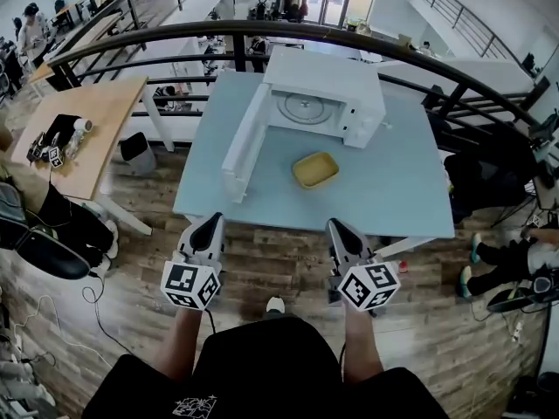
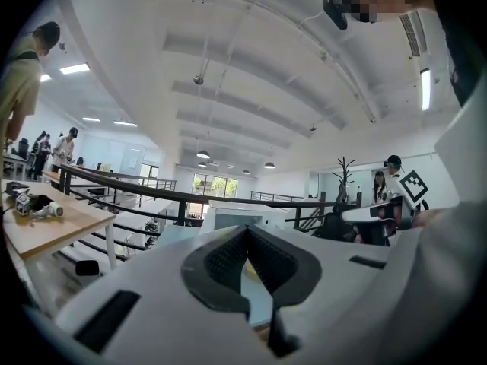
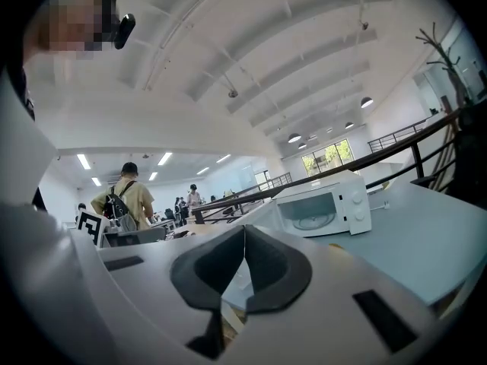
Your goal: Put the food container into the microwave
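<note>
A yellow food container (image 1: 315, 170) lies on the light blue table (image 1: 410, 190), just in front of the white microwave (image 1: 325, 99). The microwave's door (image 1: 244, 142) stands swung open to the left, and the glass turntable (image 1: 303, 107) shows inside. My left gripper (image 1: 210, 226) and right gripper (image 1: 341, 231) hang side by side at the table's near edge, both shut and holding nothing. In the right gripper view the microwave (image 3: 323, 204) stands ahead to the right. The left gripper view shows a sliver of yellow behind its closed jaws.
A black railing (image 1: 262, 33) curves behind the table. A wooden desk (image 1: 74, 129) with small devices stands to the left, a black chair (image 1: 44, 251) near it. A seated person's legs (image 1: 511, 260) are at the right. Cables lie on the wood floor.
</note>
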`<state>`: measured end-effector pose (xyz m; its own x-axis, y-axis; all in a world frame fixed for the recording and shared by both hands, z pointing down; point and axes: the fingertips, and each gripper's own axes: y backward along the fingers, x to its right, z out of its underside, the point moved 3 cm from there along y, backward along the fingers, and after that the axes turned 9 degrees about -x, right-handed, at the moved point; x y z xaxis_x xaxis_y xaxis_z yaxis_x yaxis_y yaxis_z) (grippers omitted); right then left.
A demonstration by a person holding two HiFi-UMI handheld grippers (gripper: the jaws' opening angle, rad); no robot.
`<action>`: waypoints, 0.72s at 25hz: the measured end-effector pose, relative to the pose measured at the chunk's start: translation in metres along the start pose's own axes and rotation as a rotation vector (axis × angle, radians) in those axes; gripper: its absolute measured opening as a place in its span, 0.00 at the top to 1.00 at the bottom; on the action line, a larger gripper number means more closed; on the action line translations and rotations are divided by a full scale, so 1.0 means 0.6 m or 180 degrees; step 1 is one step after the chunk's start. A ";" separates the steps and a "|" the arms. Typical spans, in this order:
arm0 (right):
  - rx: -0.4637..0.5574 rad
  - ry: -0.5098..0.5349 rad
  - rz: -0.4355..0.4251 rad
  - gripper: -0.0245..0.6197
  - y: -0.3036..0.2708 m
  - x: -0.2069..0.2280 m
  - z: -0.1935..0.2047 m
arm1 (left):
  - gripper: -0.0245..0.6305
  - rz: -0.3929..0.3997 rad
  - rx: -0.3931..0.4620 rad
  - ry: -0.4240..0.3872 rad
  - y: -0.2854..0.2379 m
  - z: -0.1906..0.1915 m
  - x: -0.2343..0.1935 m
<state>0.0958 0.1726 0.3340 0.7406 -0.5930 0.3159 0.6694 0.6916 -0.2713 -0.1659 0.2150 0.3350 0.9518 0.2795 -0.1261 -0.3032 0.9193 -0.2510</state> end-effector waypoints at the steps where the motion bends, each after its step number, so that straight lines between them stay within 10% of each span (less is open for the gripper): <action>1: -0.0016 -0.0009 -0.0024 0.95 -0.008 0.010 -0.001 | 0.95 -0.0012 -0.0011 0.0001 -0.012 0.000 0.001; 18: -0.0105 -0.0388 -0.0201 0.95 -0.073 0.124 0.003 | 0.95 0.0086 -0.0137 0.0029 -0.133 0.003 0.039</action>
<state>0.1216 0.0992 0.3711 0.6858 -0.5791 0.4408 0.7176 0.6392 -0.2765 -0.1195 0.1485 0.3537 0.9429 0.3015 -0.1419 -0.3307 0.8986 -0.2883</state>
